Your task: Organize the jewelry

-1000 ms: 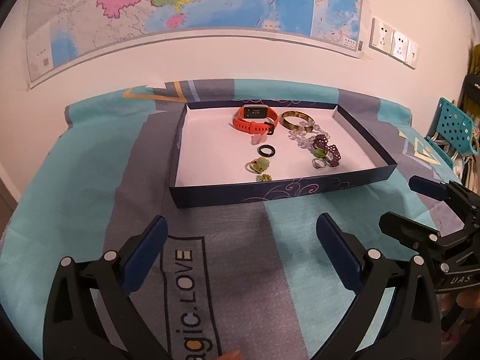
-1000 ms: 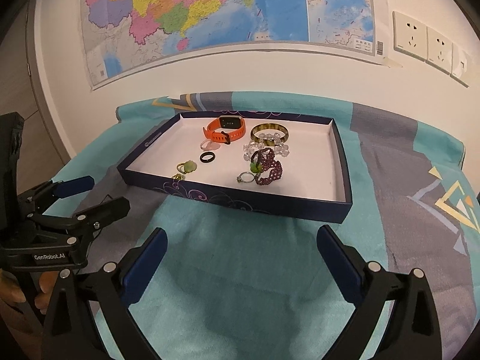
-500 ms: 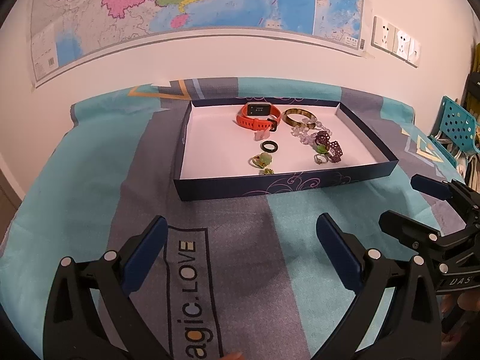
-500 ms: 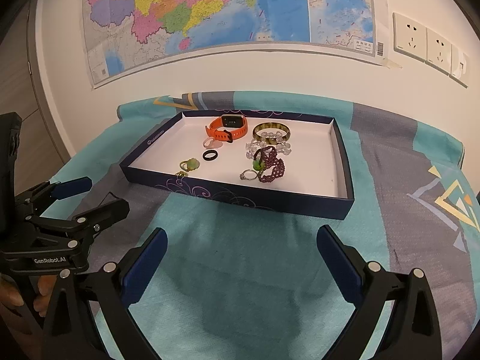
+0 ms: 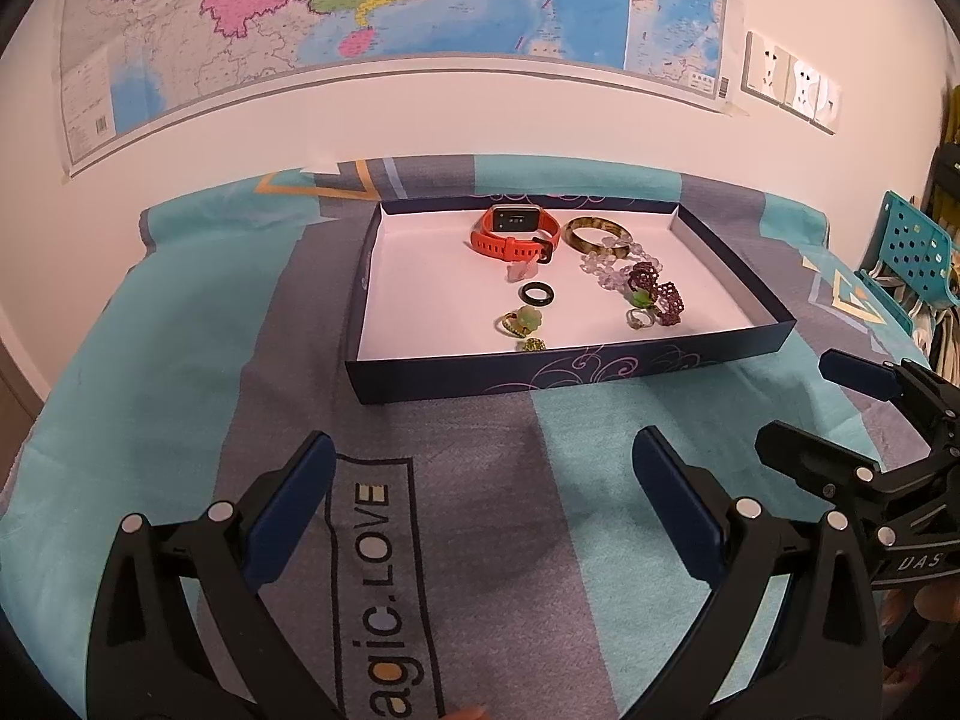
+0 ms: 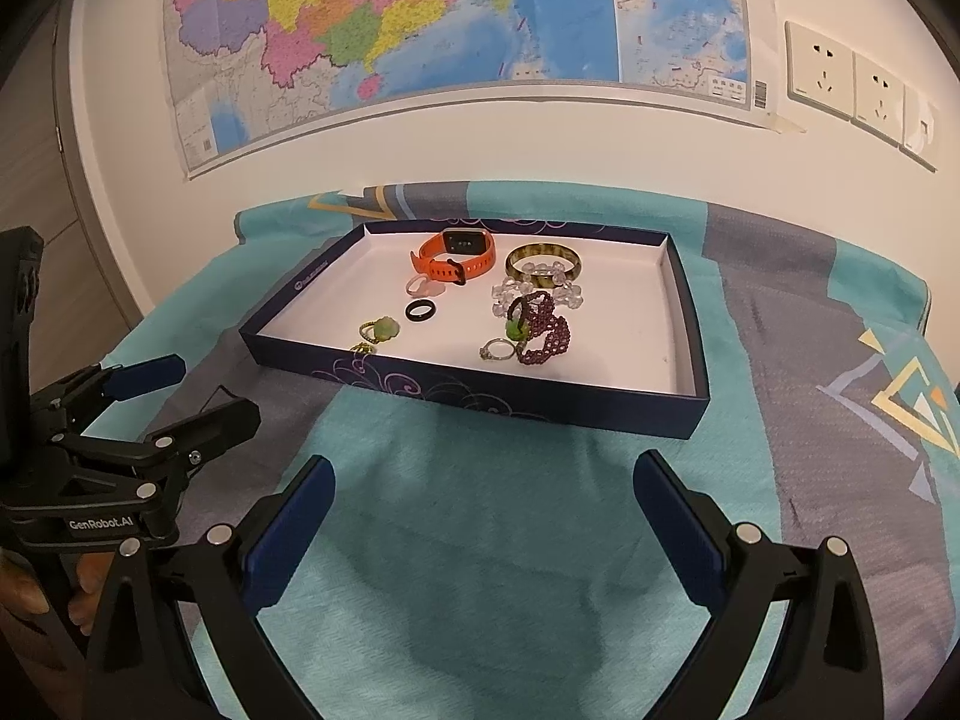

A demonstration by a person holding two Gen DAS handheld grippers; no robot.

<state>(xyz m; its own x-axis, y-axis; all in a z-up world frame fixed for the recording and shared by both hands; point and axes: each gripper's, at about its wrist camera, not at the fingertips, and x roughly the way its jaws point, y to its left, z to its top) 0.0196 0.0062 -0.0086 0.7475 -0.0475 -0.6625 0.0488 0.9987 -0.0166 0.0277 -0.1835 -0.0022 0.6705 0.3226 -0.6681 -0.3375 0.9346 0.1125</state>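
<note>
A dark blue tray (image 5: 540, 373) (image 6: 480, 393) with a white floor lies on the cloth. In it are an orange watch (image 5: 515, 234) (image 6: 454, 256), a brown bangle (image 5: 597, 235) (image 6: 543, 261), clear beads (image 6: 534, 288), a maroon beaded bracelet (image 5: 659, 299) (image 6: 540, 327), a black ring (image 5: 536, 293) (image 6: 419, 309), a green flower ring (image 5: 521, 321) (image 6: 379, 330) and a silver ring (image 5: 638, 318) (image 6: 497, 350). My left gripper (image 5: 480, 504) and right gripper (image 6: 480, 510) are open and empty, short of the tray's near wall.
A teal and grey patterned cloth (image 5: 180, 360) covers the table. A wall with a map (image 5: 360, 0) and sockets (image 6: 852, 84) stands behind. A teal perforated crate (image 5: 912, 252) sits off the right edge. Each gripper shows in the other's view.
Both grippers have drawn back a little from the tray, which now looks smaller and farther. Nothing in the tray has moved.
</note>
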